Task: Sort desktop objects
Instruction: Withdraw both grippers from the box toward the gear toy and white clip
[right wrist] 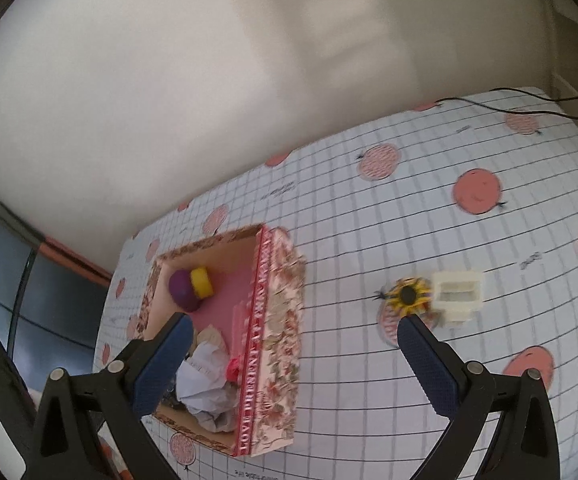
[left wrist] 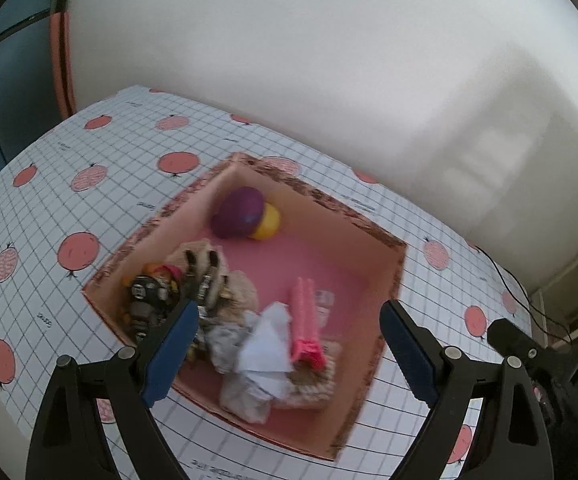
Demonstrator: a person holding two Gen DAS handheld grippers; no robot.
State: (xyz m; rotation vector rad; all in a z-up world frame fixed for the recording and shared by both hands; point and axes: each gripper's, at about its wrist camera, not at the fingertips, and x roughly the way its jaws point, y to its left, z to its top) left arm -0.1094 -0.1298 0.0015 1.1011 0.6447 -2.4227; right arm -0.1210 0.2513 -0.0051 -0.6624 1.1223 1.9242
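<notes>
Pink-lined box [left wrist: 385, 276] sits on the gridded counter [right wrist: 369, 208], floral on the outside, and it's pretty full: purple-and-yellow egg [left wrist: 245, 214] in the far corner, crumpled paper [left wrist: 265, 348], a pink comb [left wrist: 307, 324], a black-and-orange toy [left wrist: 151, 296] by the left wall. Outside it, well to the right, a sunflower [right wrist: 408, 295] touches a white block [right wrist: 457, 294]. Left gripper [left wrist: 289, 348] hangs over the box, jaws wide apart and empty. Right gripper [right wrist: 293, 360], same deal, jaws spread, holding nothing.
</notes>
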